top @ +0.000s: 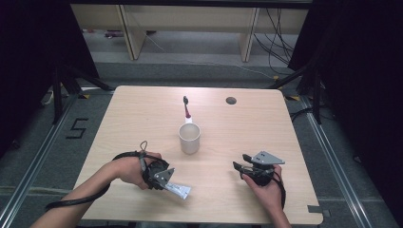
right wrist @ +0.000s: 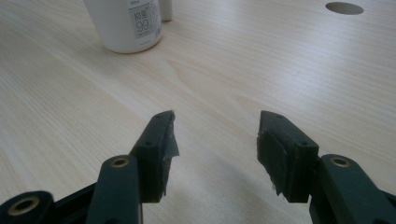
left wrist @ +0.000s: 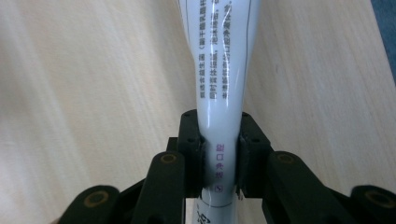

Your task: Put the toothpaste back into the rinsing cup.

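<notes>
White and glossy, the toothpaste tube (left wrist: 222, 84) is soft plastic, pinched narrow where the left claw (left wrist: 219, 158) clenches it on both sides. Columns of small dark Chinese print run along its body, with a few purple characters at the pinch; none reads clearly. From above, the tube (top: 179, 190) lies at the table's (top: 237, 128) near left part, sticking out of the left claw (top: 166, 180). Right claw (right wrist: 217, 144) is released, its jaws apart above bare wood at the near right. A white cup (right wrist: 126, 23) at mid-table carries a label reading "99". A toothbrush (top: 187, 108) lies beyond the cup.
</notes>
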{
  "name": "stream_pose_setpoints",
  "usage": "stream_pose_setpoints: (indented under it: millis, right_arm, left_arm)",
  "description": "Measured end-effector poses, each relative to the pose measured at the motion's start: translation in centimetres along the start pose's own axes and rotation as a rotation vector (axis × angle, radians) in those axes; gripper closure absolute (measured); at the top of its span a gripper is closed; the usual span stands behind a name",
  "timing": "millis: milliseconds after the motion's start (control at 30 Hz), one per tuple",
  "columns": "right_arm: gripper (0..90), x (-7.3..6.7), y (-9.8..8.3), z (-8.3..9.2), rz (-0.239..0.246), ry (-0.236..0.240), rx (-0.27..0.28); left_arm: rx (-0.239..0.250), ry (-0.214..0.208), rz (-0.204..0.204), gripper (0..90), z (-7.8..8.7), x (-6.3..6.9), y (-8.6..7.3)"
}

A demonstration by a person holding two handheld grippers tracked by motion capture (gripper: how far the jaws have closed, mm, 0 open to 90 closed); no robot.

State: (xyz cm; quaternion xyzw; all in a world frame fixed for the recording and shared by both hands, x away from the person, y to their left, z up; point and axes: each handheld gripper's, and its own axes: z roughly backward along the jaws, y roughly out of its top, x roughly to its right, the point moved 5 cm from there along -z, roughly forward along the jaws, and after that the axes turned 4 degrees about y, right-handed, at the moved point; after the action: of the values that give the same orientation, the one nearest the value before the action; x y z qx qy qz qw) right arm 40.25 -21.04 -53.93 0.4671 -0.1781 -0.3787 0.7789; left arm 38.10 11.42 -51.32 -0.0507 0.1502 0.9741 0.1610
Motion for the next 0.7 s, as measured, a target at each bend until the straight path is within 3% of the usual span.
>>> stream_pose_setpoints:
  millis: [167,233,267,367,433,533,633,667,700]
  right_arm:
    - [47.1,-0.2,-0.1,0.0,-0.022,0.010,-0.021]
    - [47.0,0.1,0.0,0.0,0.019,-0.002,-0.006]
    - [47.1,0.0,0.0,0.0,-0.001,0.003,-0.011]
    - [47.1,0.0,0.0,0.0,-0.002,0.003,-0.011]
    - [47.1,0.0,0.0,0.0,-0.002,0.003,-0.011]
    - [47.1,0.0,0.0,0.0,-0.002,0.003,-0.011]
    - [47.1,0.2,0.1,0.0,0.027,-0.007,-0.005]
    - [47.1,0.2,0.1,0.0,0.027,-0.007,-0.005]
    - [47.1,0.2,0.1,0.0,0.028,-0.006,-0.006]
  left_arm:
    - [0.053,0.042,0.041,74.9,1.1,-0.5,0.0]
    - [0.067,0.056,0.055,74.9,1.4,-0.6,-0.1]
    - [0.078,0.067,0.062,74.9,1.5,-0.7,-0.1]
    - [0.097,0.080,0.077,74.9,1.7,-0.9,-0.2]
    - [0.147,0.091,0.106,74.9,2.0,-1.2,-0.1]
    - [0.176,0.113,0.119,74.9,2.3,-1.4,-0.1]
    - [0.264,0.146,0.164,74.9,2.9,-1.9,0.3]
    - [0.264,0.146,0.164,74.9,2.9,-1.9,0.3]
    - [0.321,0.166,0.194,74.9,3.3,-2.1,0.4]
